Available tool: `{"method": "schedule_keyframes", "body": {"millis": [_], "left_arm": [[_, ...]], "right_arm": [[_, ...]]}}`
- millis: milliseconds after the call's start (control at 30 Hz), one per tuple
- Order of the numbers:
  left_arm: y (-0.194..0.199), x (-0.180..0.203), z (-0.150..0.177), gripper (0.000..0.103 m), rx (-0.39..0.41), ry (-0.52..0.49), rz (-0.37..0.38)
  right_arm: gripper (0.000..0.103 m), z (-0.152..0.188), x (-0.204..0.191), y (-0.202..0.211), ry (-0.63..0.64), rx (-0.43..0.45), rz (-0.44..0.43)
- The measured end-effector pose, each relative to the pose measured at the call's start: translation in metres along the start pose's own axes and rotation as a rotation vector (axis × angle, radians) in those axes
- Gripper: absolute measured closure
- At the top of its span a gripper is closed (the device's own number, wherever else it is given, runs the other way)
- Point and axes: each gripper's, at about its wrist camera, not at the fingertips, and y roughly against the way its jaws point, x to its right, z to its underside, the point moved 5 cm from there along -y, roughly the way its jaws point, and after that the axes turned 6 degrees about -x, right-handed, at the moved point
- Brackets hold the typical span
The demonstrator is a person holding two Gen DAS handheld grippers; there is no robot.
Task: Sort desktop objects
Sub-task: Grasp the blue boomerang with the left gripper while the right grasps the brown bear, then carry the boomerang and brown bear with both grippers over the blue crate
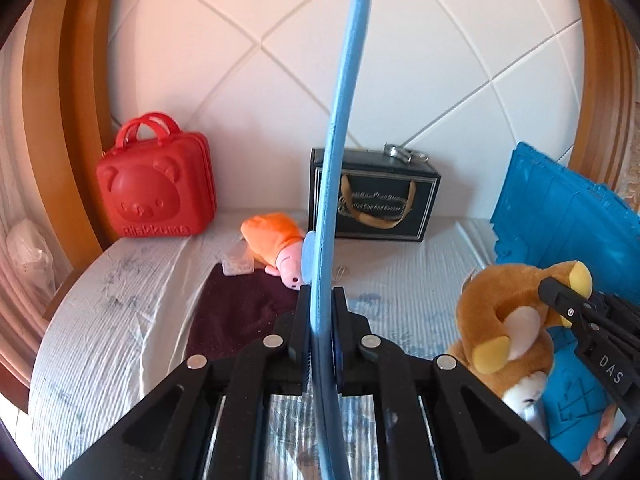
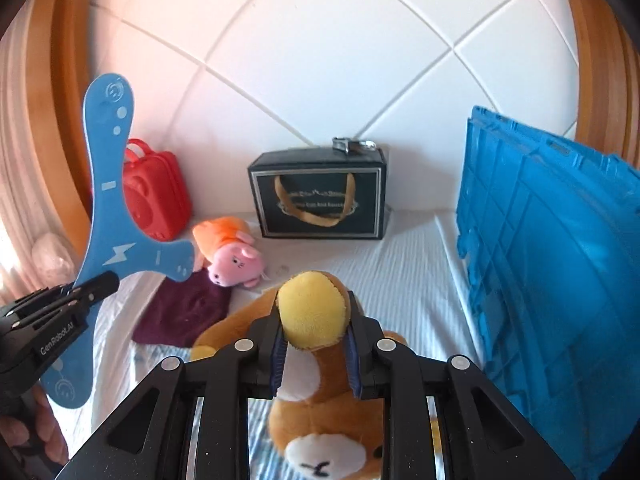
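Two plush toys, one boomerang, one cloth and three containers show on the white-sheeted bed (image 2: 416, 280). At its far left corner stands one red hard-shell bear-face case (image 1: 156, 184), shut, contents hidden. Nearer, the left gripper (image 1: 320, 320) has its jaws narrowed flat on a blue three-armed foam boomerang (image 2: 106, 208), held upright above the bed. Below it one dark maroon cloth (image 2: 188, 312) lies spread, with a small clear plastic piece (image 1: 237, 266) at its far edge. One pink pig plush in an orange outfit (image 2: 230, 254) lies at the cloth's far corner. Along the far edge at the middle stands one black gift box with a gold ribbon handle (image 2: 320, 196), shut, with a metal clip (image 2: 352, 145) on top. The right gripper (image 2: 314, 344) pinches the yellow-soled foot of a brown bear plush (image 2: 320, 412), which hangs head down. One blue ribbed plastic crate (image 2: 552, 264) stands along the right edge; its inside is hidden.
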Motion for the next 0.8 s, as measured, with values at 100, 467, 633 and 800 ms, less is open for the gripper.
{"method": "schedule_keyframes", "body": {"millis": [100, 467, 633, 800], "left_arm": [[0.023, 0.009, -0.007, 0.095, 0.039, -0.018, 0.020], [0.108, 0.100, -0.064, 0.095, 0.211, -0.105, 0.164], [0.146, 0.182, -0.094, 0.095, 0.286, -0.172, 0.279], [0.160, 0.275, -0.111, 0.095, 0.280, -0.229, 0.388]], "right_arm": [[0.079, -0.010, -0.003, 0.028, 0.004, 0.053, 0.004], [0.079, -0.101, 0.039, 0.177, -0.025, 0.326, 0.100], [0.079, -0.131, 0.087, 0.249, -0.053, 0.428, 0.206], [0.079, -0.144, 0.157, 0.296, -0.077, 0.462, 0.308]]}}
